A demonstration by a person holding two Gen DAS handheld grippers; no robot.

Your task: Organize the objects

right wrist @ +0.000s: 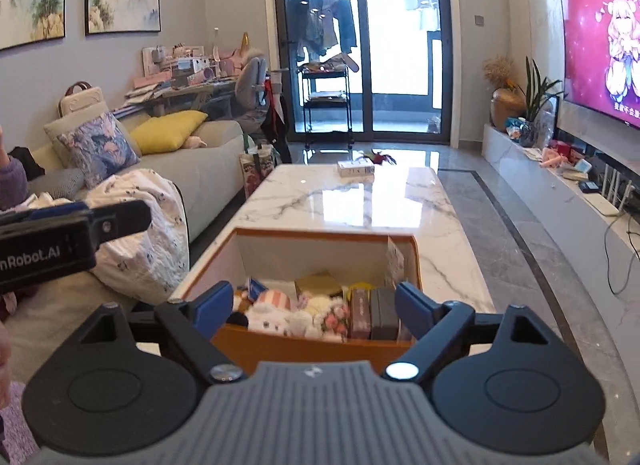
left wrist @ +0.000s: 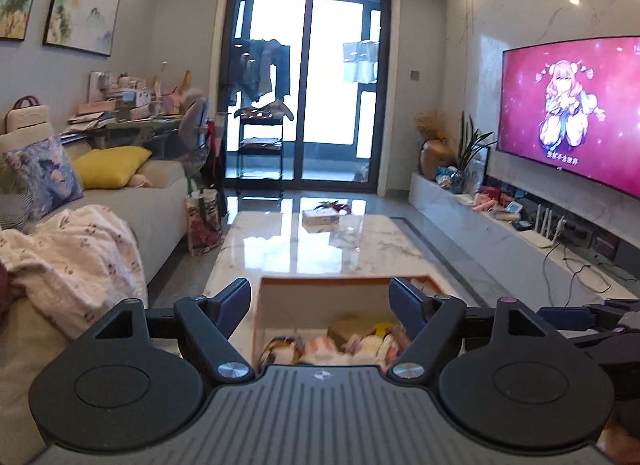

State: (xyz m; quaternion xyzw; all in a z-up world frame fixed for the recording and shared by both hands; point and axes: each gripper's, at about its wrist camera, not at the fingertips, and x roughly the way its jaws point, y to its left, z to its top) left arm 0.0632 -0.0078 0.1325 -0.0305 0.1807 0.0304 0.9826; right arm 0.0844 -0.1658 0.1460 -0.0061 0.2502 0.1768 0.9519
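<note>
An orange-rimmed open box (right wrist: 320, 233) stands on the near end of the marble coffee table (right wrist: 352, 201). It holds plush toys (right wrist: 276, 315), a small bouquet (right wrist: 334, 321) and two upright dark boxes (right wrist: 372, 315). My right gripper (right wrist: 316, 305) is open and empty, its blue fingers straddling the box's near wall. My left gripper (left wrist: 320, 301) is open and empty just above the same box (left wrist: 340, 285), whose contents look blurred. The left gripper's body also shows in the right wrist view (right wrist: 60, 233).
A small white box (right wrist: 356, 168) and a feathered toy (right wrist: 380, 157) lie at the table's far end. A sofa with cushions and a blanket (right wrist: 140, 225) runs along the left. A TV (right wrist: 604, 49) and low cabinet (right wrist: 560, 185) line the right wall.
</note>
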